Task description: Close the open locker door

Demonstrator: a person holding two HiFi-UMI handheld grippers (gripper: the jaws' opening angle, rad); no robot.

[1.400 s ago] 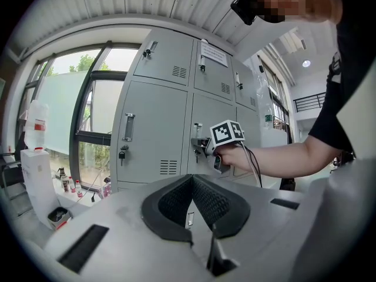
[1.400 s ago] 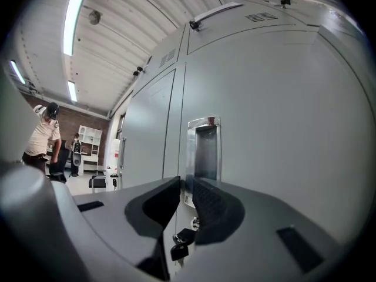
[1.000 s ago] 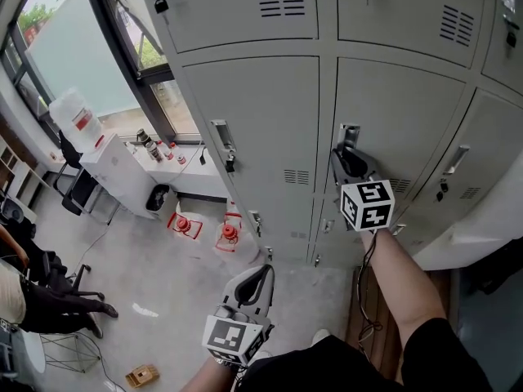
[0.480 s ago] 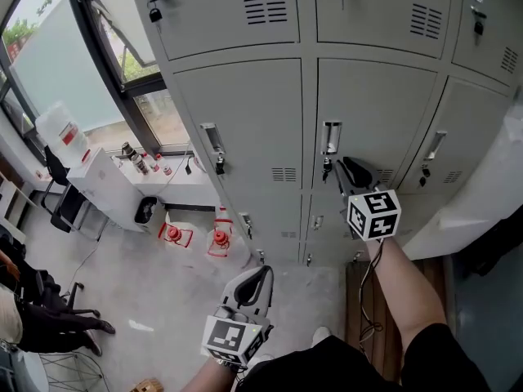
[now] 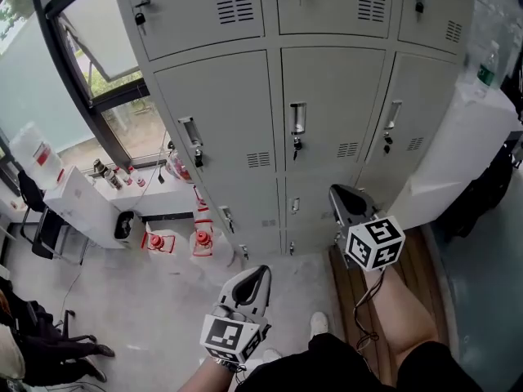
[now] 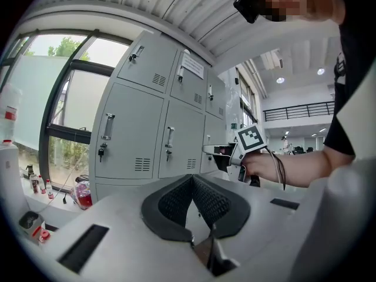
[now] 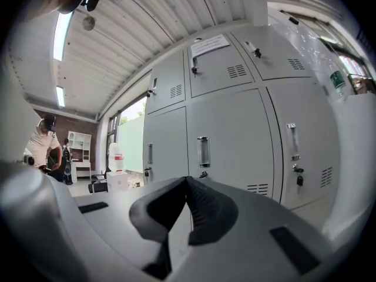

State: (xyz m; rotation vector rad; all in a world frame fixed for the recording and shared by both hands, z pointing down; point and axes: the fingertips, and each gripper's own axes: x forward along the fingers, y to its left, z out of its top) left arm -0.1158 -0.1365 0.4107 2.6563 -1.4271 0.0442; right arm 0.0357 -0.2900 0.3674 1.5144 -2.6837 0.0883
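The grey metal locker door (image 5: 331,96) with the upright chrome handle (image 5: 298,118) sits in the upper middle of the head view, flush with its 2 neighbours. Below it, at lower right, the right hand-held gripper (image 5: 347,205) is apart from the door, its jaws pressed together on nothing. The left hand-held gripper (image 5: 252,284), at bottom centre over the grey concrete floor (image 5: 163,300), is likewise closed and empty.

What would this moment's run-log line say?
locker doors: shut in view | right gripper: shut, empty, off the doors | left gripper: shut, empty, low
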